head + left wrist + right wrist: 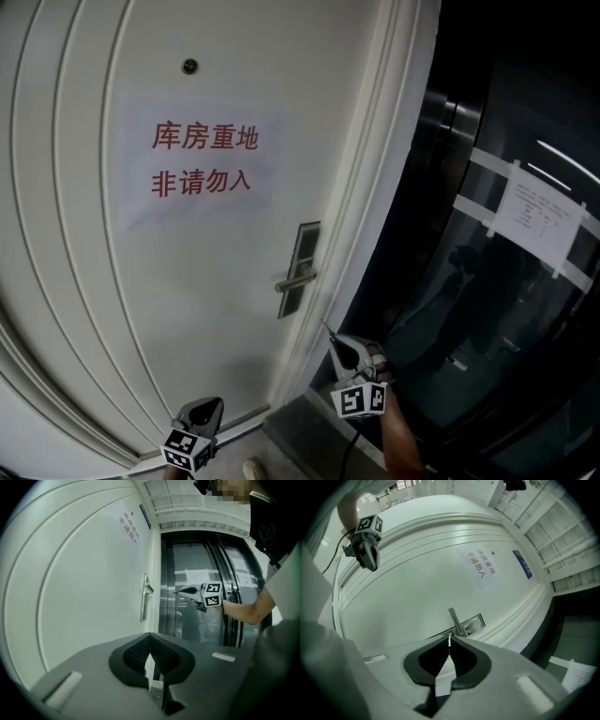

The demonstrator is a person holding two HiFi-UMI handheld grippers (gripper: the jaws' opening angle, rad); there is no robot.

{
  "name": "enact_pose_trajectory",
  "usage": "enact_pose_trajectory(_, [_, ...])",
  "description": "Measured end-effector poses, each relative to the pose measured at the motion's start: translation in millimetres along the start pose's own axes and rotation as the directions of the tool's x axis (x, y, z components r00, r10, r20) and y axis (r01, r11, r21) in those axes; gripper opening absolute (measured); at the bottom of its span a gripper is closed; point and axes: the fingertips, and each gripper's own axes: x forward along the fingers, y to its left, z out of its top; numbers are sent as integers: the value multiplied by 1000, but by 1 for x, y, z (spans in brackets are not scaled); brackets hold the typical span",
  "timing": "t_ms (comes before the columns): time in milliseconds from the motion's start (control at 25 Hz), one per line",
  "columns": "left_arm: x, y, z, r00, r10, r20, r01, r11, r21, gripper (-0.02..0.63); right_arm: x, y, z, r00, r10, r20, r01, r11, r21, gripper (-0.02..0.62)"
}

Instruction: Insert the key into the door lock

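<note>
Red-print sign (202, 161) – 库房重地, 非请勿入, wht door (94, 281)

The left hand-held gripper (210, 403) has a broad dark grey plastic shell with rounded edges. Its jaws are lined with black pads (136, 654) that have a fine ribbed texture, and a pale rectangular label (224, 656) sits on its top face. The right hand-held gripper (334, 337) looks lighter, a silvery grey, with the same black lining and a similar label (375, 658). Each one carries a white cube printed with black square markers: the left cube (186, 450) and the right cube (361, 399). A thin dark cable (333, 554) trails from the left one. The person wears a light short sleeve (283, 573)
</note>
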Motion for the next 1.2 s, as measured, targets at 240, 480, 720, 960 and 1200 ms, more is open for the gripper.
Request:
enact_pose_trajectory(240, [15, 28, 6, 997, 73, 11, -73, 997, 9, 2, 56, 6, -20, 999, 39, 16, -37, 993, -111, 11])
enact_pose_trajectory(480, [35, 47, 12, 993, 115, 22, -115, 993, 7, 2, 99, 16, -41, 997, 82, 9, -80, 986, -145, 11])
enact_pose_trajectory(720, [56, 53, 11, 992, 128, 16, -128, 992, 3, 2, 128, 17, -51, 994, 101, 29, -95, 983, -160, 11])
enact_pose_trajectory(960, [69, 60, 8, 989, 150, 9, -150, 989, -3, 2, 149, 23, -58, 991, 115, 60, -103, 979, -175, 11])
enact_pose_trajectory(1200, [71, 65, 5, 985, 174, -3, -174, 985, -4, 2, 158, 26, -60, 990, 123, 67, -108, 975, -192, 12])
